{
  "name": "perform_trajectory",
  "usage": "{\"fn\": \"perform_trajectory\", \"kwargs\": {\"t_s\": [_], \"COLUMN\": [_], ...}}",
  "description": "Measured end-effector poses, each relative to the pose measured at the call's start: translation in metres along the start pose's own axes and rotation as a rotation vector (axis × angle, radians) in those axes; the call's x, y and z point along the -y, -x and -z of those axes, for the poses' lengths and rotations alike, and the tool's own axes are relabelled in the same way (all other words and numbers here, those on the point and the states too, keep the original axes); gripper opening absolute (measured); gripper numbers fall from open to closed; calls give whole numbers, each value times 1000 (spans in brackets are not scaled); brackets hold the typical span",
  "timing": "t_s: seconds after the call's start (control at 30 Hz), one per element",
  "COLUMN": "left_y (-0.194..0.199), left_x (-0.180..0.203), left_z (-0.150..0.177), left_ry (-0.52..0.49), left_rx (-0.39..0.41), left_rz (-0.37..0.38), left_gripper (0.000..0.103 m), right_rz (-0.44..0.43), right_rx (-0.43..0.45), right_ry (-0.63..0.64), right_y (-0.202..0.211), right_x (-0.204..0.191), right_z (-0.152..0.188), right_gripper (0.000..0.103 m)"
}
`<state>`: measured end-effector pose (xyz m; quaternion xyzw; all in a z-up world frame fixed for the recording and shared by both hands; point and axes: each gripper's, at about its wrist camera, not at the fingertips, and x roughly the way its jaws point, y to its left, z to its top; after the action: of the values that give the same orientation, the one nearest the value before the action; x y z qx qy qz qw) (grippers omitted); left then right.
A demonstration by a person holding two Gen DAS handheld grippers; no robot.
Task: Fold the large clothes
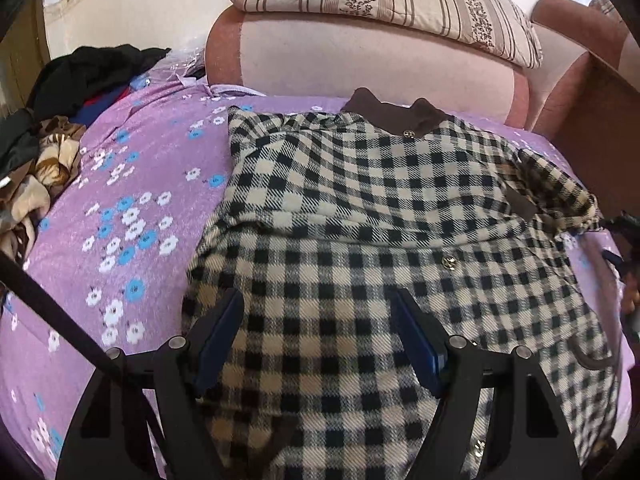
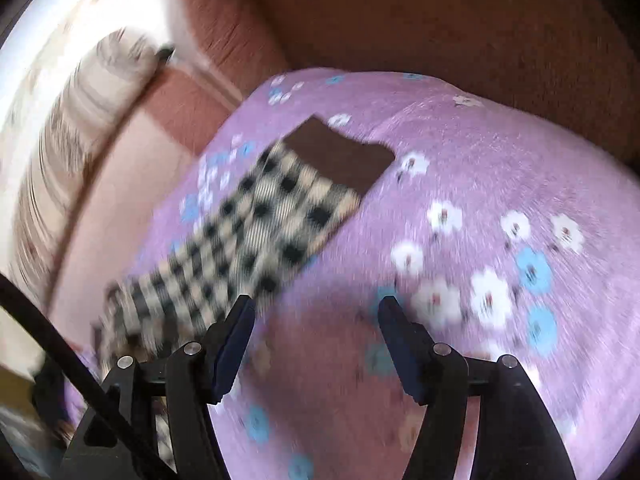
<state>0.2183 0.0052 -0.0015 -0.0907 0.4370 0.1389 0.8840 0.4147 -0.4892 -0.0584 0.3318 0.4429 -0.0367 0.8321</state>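
A purple bedsheet with white and blue flowers covered the bed. At its far left edge, in the left wrist view, there was a heap of other clothes: black pieces on top, something red and blue under them, and a brown and beige fabric in front. Behind the bed stood a pink headboard, and a striped pillow with a flower pattern rested on top of it. On the right side a brown wooden board stood beside the bed.

The checked coat, black and beige with a brown collar, lay spread on the bedsheet with the collar toward the headboard. Its left side was folded over the body, so the left edge looked straight.

The left gripper was above the lower part of the coat. Its jaws stood wide apart with the checked fabric visible between them, and they gripped nothing. I could not tell if the fingers touched the cloth.

The right wrist view was blurred. There the coat sleeve with its brown cuff lay stretched flat on the bedsheet, pointing away to the upper right. The right gripper was spread open and held nothing. The sleeve lay just beside its left finger, and between the fingers only the purple bedsheet showed.
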Motion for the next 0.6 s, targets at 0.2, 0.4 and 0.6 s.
{"fn": "perform_trajectory", "kwargs": {"t_s": [0.2, 0.4, 0.6], "left_y": [6, 13, 15], "left_x": [-4, -24, -43], "left_z": [8, 13, 21], "left_ry": [23, 50, 96], "left_rx": [-16, -5, -9], "left_rz": [-20, -50, -57], "left_gripper": [75, 75, 75], "right_rz": [-36, 87, 295], "right_rx": [-31, 81, 221], "right_ry": [-22, 28, -57], "right_y": [-35, -4, 49], "right_x": [-26, -26, 21], "right_z": [-27, -66, -113], "right_gripper": [11, 7, 6]}}
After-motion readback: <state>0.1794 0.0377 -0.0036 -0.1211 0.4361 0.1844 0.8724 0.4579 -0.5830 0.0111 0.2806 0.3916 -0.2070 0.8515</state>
